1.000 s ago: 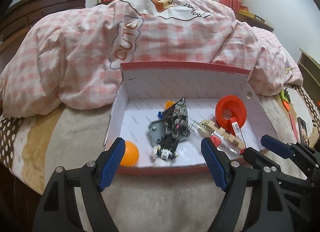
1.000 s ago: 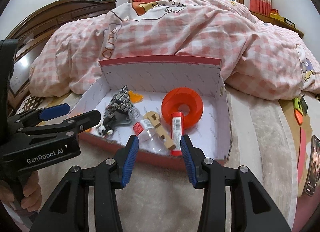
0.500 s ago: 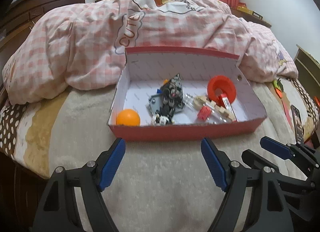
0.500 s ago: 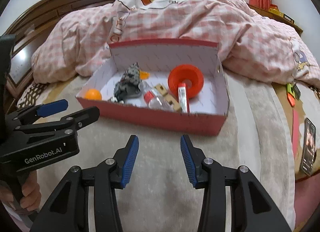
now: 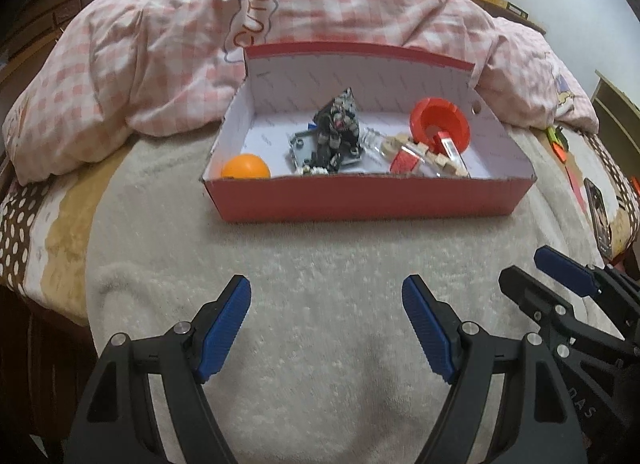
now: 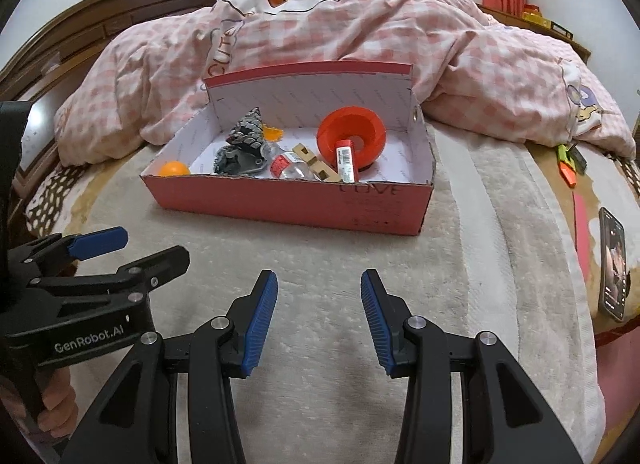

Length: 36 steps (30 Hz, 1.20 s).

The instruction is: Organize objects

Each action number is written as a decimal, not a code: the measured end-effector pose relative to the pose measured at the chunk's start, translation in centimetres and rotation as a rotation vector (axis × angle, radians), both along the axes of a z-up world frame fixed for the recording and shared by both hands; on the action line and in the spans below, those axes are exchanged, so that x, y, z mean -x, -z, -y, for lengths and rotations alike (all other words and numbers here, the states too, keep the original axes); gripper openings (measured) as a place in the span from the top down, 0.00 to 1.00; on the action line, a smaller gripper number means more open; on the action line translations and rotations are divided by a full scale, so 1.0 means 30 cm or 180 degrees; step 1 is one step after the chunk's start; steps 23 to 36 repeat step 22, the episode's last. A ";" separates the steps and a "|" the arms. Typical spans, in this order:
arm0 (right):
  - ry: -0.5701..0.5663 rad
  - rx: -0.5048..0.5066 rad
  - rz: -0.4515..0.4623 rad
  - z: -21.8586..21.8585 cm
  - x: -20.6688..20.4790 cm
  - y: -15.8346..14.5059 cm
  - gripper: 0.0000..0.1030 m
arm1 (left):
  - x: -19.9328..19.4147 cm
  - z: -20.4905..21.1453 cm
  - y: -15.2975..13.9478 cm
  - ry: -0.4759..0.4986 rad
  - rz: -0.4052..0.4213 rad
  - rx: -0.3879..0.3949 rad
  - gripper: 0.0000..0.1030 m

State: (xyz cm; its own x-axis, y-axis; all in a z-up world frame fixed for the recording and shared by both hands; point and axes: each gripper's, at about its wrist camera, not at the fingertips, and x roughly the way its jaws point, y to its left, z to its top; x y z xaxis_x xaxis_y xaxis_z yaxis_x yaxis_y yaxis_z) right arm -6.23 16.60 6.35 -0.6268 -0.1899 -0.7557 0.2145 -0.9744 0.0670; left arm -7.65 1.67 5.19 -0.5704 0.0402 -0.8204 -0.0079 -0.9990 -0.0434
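A red cardboard box point(image 5: 360, 200) point(image 6: 280, 204) sits on the bed ahead of both grippers. It holds an orange ball point(image 5: 245, 166) point(image 6: 173, 168), a dark patterned toy point(image 5: 338, 130) point(image 6: 246, 132), a small clear bottle with a red label point(image 6: 286, 166), wooden pieces point(image 5: 438, 158), a white tube point(image 6: 345, 162) and an orange funnel point(image 5: 439, 125) point(image 6: 352, 136). My left gripper point(image 5: 326, 326) is open and empty, well short of the box. My right gripper point(image 6: 319, 314) is open and empty too, beside the left one.
A pink checked quilt point(image 5: 160, 64) is heaped behind the box. A phone point(image 6: 613, 264) lies at the bed's right edge, with orange and green items point(image 6: 568, 164) beyond it. A beige blanket point(image 5: 320, 264) covers the bed. A dark wooden headboard point(image 6: 100, 24) stands at the left.
Both grippers have drawn back from the box toward the near edge of the bed. They stay open and empty. The box contents have not moved.
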 end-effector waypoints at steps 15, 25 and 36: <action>0.0022 0.0070 0.0055 -0.011 0.004 0.022 0.57 | 0.002 -0.011 0.027 0.0022 0.0077 0.0020 0.23; 0.0012 0.0071 0.0062 -0.008 0.004 0.026 0.57 | 0.001 -0.012 0.026 0.0038 0.0079 0.0005 0.23; 0.0012 0.0071 0.0062 -0.008 0.004 0.026 0.57 | 0.001 -0.012 0.026 0.0038 0.0079 0.0005 0.23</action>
